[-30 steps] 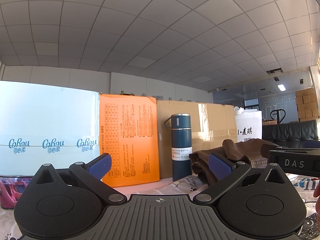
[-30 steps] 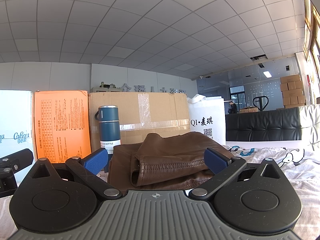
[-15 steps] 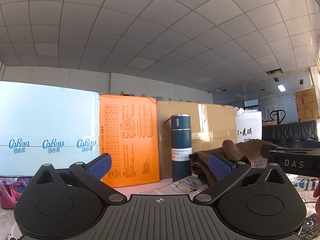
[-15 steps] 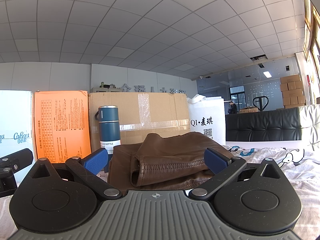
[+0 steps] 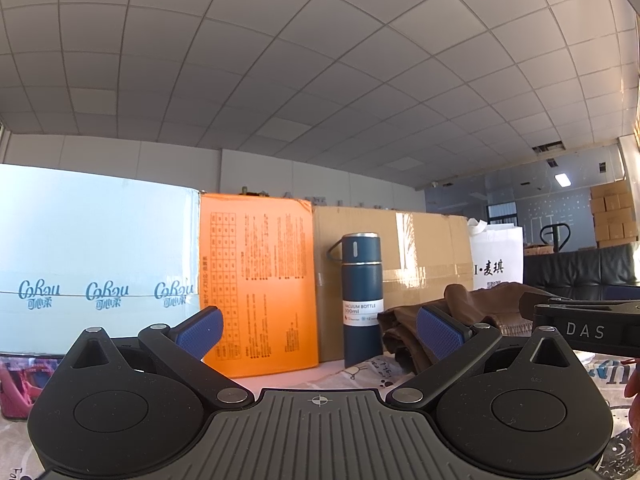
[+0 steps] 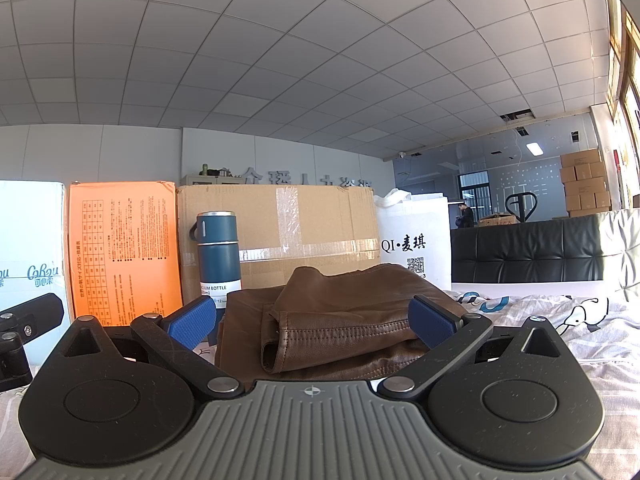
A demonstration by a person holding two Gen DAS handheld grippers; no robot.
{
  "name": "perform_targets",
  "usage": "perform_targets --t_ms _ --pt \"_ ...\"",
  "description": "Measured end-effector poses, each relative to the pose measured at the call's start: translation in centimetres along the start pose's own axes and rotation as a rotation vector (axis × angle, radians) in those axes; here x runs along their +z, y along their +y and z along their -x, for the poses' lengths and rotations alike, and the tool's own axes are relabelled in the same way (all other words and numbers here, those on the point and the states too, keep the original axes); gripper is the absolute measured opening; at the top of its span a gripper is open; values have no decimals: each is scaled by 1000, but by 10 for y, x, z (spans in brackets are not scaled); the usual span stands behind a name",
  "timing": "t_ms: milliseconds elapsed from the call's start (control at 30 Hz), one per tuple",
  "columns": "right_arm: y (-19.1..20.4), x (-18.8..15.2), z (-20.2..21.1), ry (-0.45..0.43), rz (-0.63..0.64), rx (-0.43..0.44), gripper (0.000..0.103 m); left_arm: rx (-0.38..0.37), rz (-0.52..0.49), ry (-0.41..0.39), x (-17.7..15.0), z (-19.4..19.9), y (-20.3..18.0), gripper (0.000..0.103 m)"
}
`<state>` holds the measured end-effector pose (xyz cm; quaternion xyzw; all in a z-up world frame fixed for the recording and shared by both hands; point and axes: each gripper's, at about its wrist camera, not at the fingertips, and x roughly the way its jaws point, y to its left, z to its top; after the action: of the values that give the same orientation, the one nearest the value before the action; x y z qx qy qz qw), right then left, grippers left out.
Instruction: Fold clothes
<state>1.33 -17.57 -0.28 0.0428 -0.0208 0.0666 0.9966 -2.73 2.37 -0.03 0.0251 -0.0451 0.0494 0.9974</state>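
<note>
One brown garment, lengthwise left-right.

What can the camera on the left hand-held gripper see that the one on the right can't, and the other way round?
Only the left view shows the pink-printed package at the far left. Only the right view shows the brown garment's stitched hem head-on and the animal-print sheet. Both show the brown garment, blue vacuum bottle, orange box, cardboard box and white bag. Both hand-held grippers, left and right, are open.
</note>
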Motion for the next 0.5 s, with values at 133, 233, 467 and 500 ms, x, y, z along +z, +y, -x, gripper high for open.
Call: perform_targets --t_ms 133,233,467,500 --pt "0 0 0 0 0 0 103 1 0 0 0 0 0 103" --pt "0 0 0 0 0 0 103 2 0 -1 0 0 0 103" --pt "0 0 0 0 0 0 103 -2 0 -3 -1 1 0 103" --pt "0 0 0 1 1 0 103 -2 1 -3 -1 1 0 103"
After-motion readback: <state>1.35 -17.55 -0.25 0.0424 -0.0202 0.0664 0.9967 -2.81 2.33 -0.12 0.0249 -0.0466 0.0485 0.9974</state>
